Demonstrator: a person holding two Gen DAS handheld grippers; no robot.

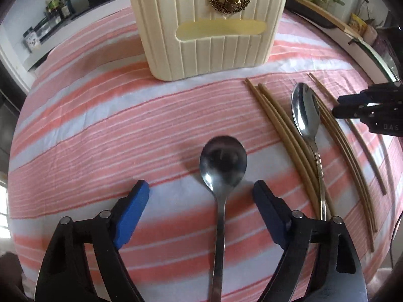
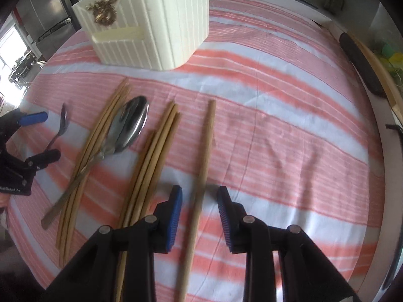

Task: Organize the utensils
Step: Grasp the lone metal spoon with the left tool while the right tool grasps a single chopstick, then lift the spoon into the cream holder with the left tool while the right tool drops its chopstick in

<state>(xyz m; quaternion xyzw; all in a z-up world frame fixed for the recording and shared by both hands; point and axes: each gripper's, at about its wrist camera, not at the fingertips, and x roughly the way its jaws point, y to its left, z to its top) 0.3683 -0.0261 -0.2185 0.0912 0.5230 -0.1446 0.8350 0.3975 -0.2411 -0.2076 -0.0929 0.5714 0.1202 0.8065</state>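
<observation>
Left claw (image 1: 201, 191) spread wide astride shiny steel spoon (image 1: 223, 163) lying flat on striped cloth worktop (image 1: 100, 130); right claw (image 2: 200, 193) wide around single slim tan chopstick (image 2: 205, 151); ribbed cream holder (image 1: 209, 25) stands upright beyond.

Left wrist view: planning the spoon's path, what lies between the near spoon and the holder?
Only bare striped cloth lies between the spoon and the holder, in the left wrist view.
</observation>
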